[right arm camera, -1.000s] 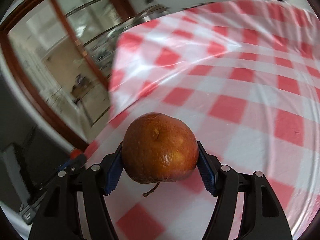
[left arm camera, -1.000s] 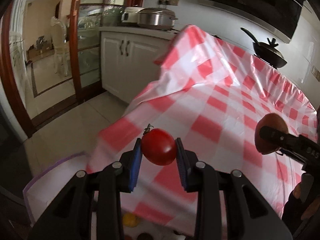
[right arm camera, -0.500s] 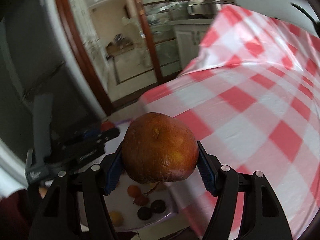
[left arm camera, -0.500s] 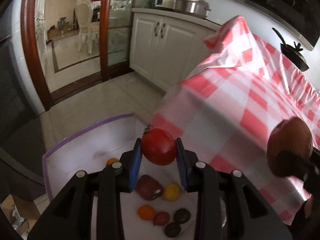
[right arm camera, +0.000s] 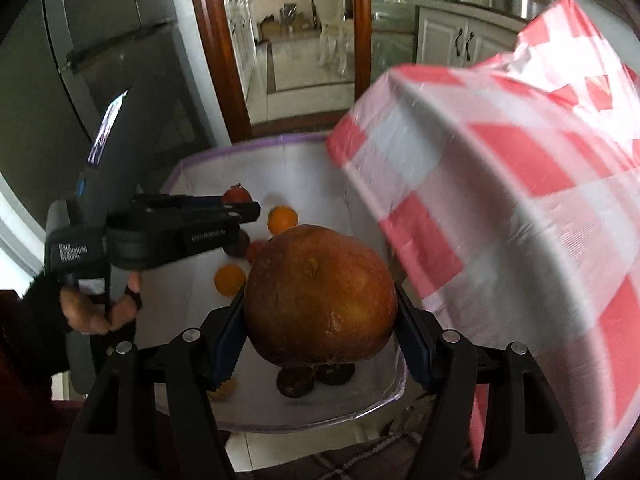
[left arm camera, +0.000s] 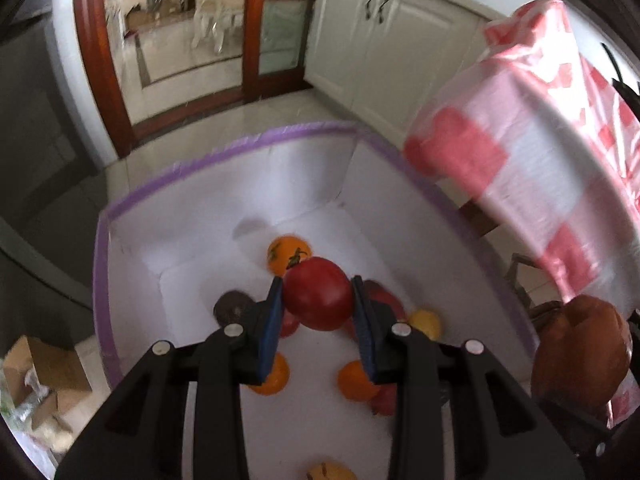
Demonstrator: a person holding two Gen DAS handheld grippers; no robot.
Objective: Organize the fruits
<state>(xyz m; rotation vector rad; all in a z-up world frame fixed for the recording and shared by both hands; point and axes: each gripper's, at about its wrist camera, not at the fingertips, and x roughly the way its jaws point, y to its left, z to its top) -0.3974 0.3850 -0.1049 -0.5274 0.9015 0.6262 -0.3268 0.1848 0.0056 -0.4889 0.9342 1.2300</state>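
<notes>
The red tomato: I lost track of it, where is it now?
In the left wrist view the red tomato sits centre frame, clamped in the left gripper, above the white bin of fruit, just in front of an orange.

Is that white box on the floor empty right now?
No, the white box already has several fruits lying on its bottom, among them an orange and a yellow fruit.

We are noting that both grippers are showing matte black frames: left gripper [left arm camera: 318,304] with blue pads and 4 silver screws, right gripper [right arm camera: 320,312] likewise. The left unit's grey handle is bearing white lettering. The left hand [right arm camera: 94,308] is wearing a black fingerless glove.
</notes>
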